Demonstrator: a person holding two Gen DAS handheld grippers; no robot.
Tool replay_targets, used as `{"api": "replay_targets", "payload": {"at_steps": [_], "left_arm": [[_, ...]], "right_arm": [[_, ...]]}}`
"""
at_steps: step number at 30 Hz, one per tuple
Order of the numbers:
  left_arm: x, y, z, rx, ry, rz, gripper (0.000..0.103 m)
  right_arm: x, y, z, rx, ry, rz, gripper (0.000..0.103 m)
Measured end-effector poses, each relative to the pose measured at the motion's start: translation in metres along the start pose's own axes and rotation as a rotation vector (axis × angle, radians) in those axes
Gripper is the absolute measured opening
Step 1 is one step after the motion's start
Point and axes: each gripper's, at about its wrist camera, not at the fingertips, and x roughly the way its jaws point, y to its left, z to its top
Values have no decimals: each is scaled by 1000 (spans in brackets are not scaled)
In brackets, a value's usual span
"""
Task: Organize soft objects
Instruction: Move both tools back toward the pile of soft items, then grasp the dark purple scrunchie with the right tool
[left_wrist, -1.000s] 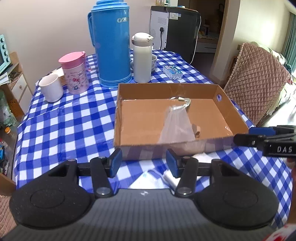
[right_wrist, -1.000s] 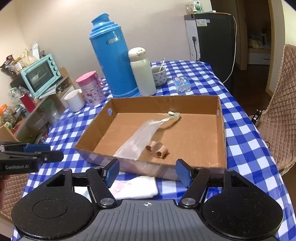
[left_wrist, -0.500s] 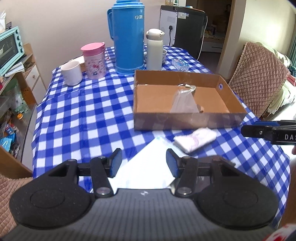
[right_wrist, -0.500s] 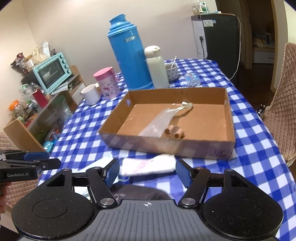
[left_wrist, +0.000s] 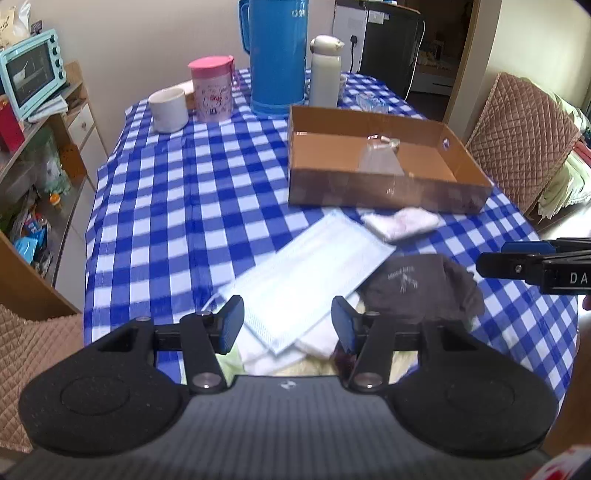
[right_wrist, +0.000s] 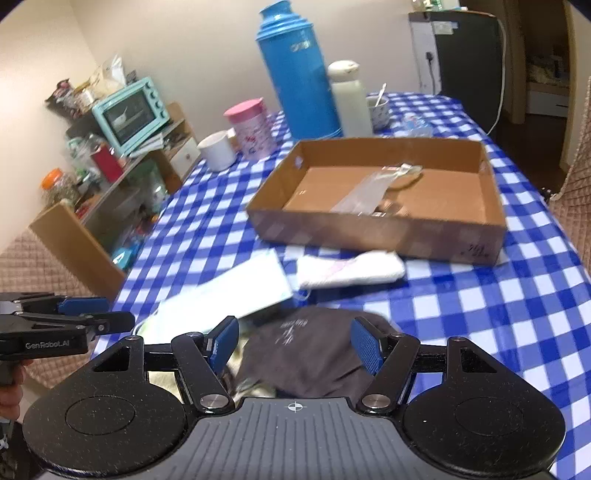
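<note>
Tools first: your left tool (left_wrist: 287, 325) stands with its blue-padded jaws well apart and nothing clamped between them. Its pads (left_wrist: 232, 325) hang above the near end of the pale blue pleated face mask (left_wrist: 310, 277); you cannot tell from the left wrist view whether they touch it, but no grip is made. Your right tool (right_wrist: 293, 345) is likewise parted, jaws wide, empty. Between and beyond its pads (right_wrist: 365, 345) lies the dark grey crumpled cloth with a small white print (right_wrist: 310, 354), uncontacted as far as the frames show.

You have the soft items gathered on the near part of the blue-and-white checked table (left_wrist: 192, 206). The mask lies flat and slantwise, its near edge over white and cream fabric (left_wrist: 314, 349) that is largely hidden behind the left tool. The grey cloth sits just beside the mask on your right, overlapping the same pile. A folded white cloth with a pink pattern (right_wrist: 349, 271) lies apart from the pile, just in front of the near wall of the shallow brown cardboard box (right_wrist: 380, 230).

The box holds a clear plastic bag (right_wrist: 364, 194) and small tan pieces, too blurred to identify. Behind it stand a tall blue thermos (right_wrist: 297, 74), a white flask (right_wrist: 351, 101), a pink lidded cup (left_wrist: 212, 88) and a white mug (left_wrist: 168, 110).
</note>
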Motion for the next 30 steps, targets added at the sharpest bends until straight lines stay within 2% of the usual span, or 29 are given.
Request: {"api": "replay_targets", "payload": {"at_steps": [13, 24, 30], "left_arm": [[1, 1, -26, -4, 56, -24, 49], [15, 10, -34, -27, 91, -27, 49], [23, 13, -34, -27, 106, -34, 49]], "right_arm": [[29, 45, -26, -106, 81, 86, 67], [64, 67, -39, -208, 120, 103, 67], [80, 74, -43, -256, 131, 99, 56]]}}
